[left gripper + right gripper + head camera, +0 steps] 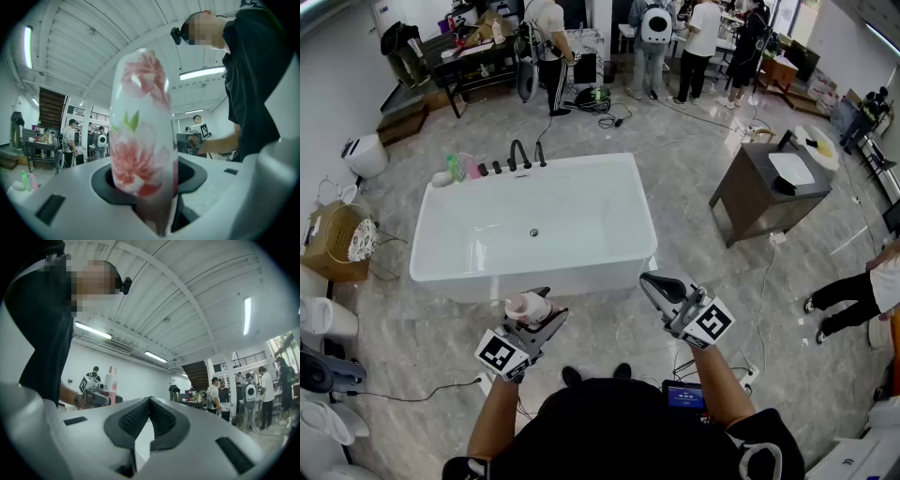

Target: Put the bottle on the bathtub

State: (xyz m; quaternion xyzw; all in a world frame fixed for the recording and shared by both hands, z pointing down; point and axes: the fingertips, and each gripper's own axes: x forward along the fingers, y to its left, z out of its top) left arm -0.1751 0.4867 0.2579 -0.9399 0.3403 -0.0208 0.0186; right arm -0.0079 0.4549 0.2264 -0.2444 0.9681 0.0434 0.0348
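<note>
A white bottle (pixel 143 126) printed with pink flowers stands upright between the jaws of my left gripper (pixel 145 187), which is shut on it. In the head view the bottle (pixel 528 307) shows its pinkish top, held in the left gripper (pixel 540 313) just in front of the near wall of the white bathtub (pixel 609 187). My right gripper (pixel 650 280) hovers near the tub's front right corner, shut and holding nothing. In the right gripper view its dark pads (pixel 136 420) meet in a point, and the bottle (pixel 110 380) appears off to the left.
A black faucet (pixel 520 155) and small green and pink bottles (pixel 455 169) sit on the tub's far left rim. A dark vanity with a white basin (pixel 769 183) stands to the right. A basket (pixel 345 234) and a toilet (pixel 366 155) are on the left. People stand behind; cables cross the floor.
</note>
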